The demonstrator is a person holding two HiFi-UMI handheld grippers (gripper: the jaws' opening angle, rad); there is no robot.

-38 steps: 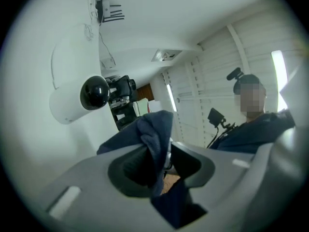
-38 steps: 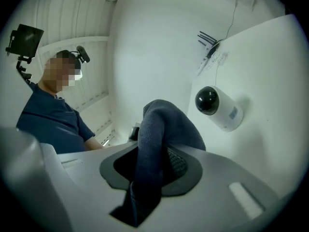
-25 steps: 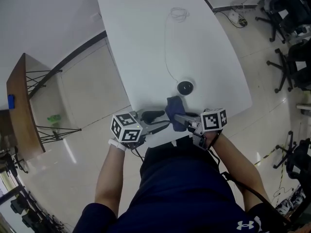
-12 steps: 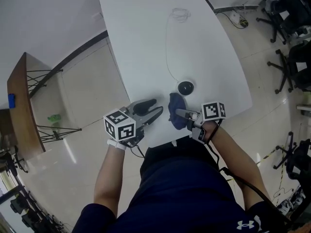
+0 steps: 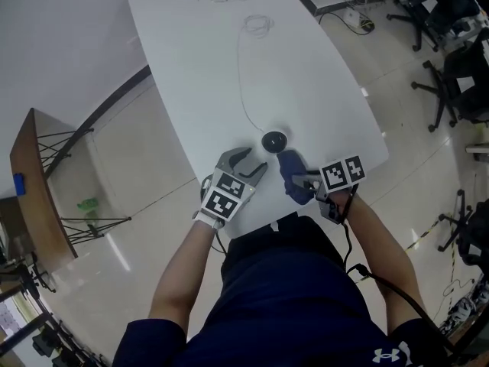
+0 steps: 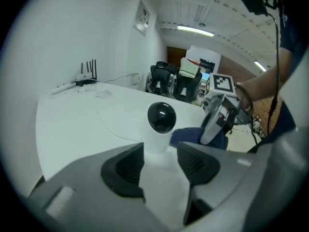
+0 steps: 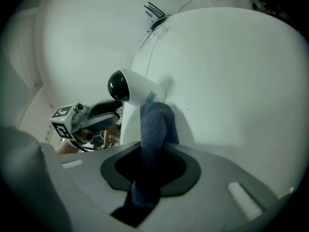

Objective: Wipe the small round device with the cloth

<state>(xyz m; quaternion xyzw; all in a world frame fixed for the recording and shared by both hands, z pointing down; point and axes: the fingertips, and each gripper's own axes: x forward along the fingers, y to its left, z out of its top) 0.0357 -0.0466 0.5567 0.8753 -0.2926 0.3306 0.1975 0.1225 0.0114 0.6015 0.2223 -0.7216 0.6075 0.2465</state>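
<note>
The small round device (image 5: 274,141), a white body with a black dome, stands near the front edge of the white table (image 5: 321,75). It also shows in the left gripper view (image 6: 161,117) and the right gripper view (image 7: 126,88). My left gripper (image 5: 246,164) sits just short of it, and its jaws are opening around the white base without pressing on it (image 6: 160,153). My right gripper (image 5: 304,182) is shut on a dark blue cloth (image 5: 293,174). The cloth (image 7: 155,124) hangs forward from the jaws (image 7: 150,166), and its tip lies against the device's side.
A thin white cable (image 5: 241,82) runs from the device to a coil (image 5: 258,24) at the table's far end. A router with antennas (image 6: 87,76) stands there too. Office chairs (image 5: 451,82) are on the right, a wooden side table (image 5: 34,174) on the left.
My left gripper has moved forward and right, up to the device, with its jaws wider apart. The right gripper has carried the cloth closer to the device.
</note>
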